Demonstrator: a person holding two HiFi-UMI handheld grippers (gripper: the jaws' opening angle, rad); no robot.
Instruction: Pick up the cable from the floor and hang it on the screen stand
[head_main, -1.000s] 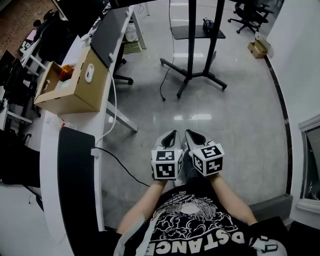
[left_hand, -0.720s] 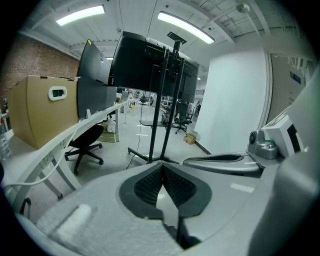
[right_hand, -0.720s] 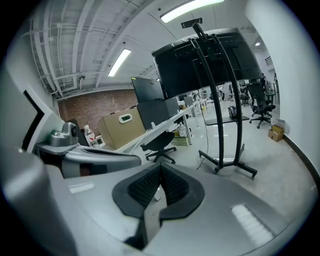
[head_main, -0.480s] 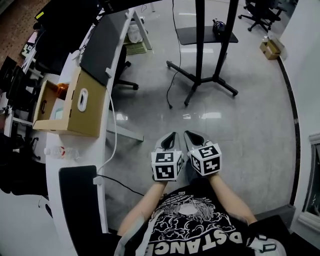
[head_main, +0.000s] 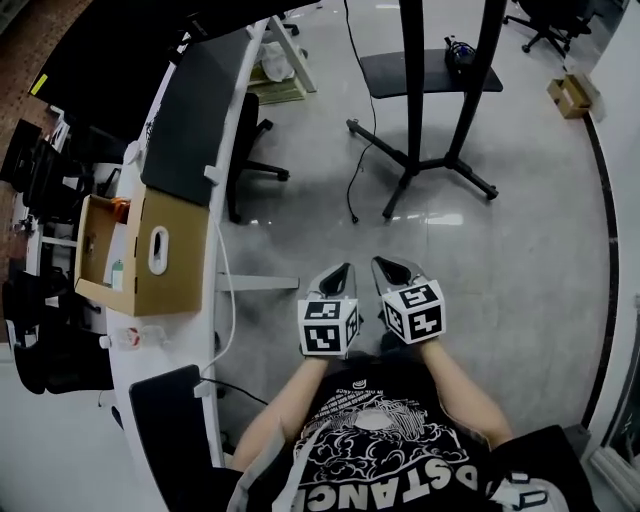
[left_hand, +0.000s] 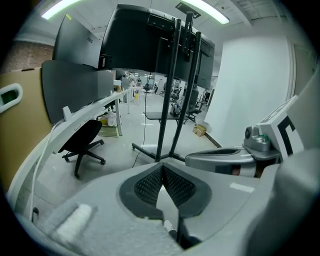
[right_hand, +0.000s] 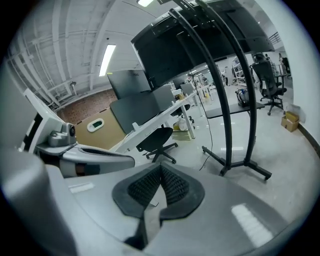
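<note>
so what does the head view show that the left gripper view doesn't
Head view only: the person's black printed shirt and the two marker cubes from above. Left gripper view only: the black screen mounted up on the stand, the ceiling lights, and the left gripper with its fingers pressed together on nothing. Both: the screen stand, the black cable trailing to the floor beside it, the black office chair and the cardboard box on the desk.

From the head we look steeply down; both gripper views ride low, facing forward along their jaws. All three share the screen stand (head_main: 414, 90), upper centre, seemingly some way off.
</note>
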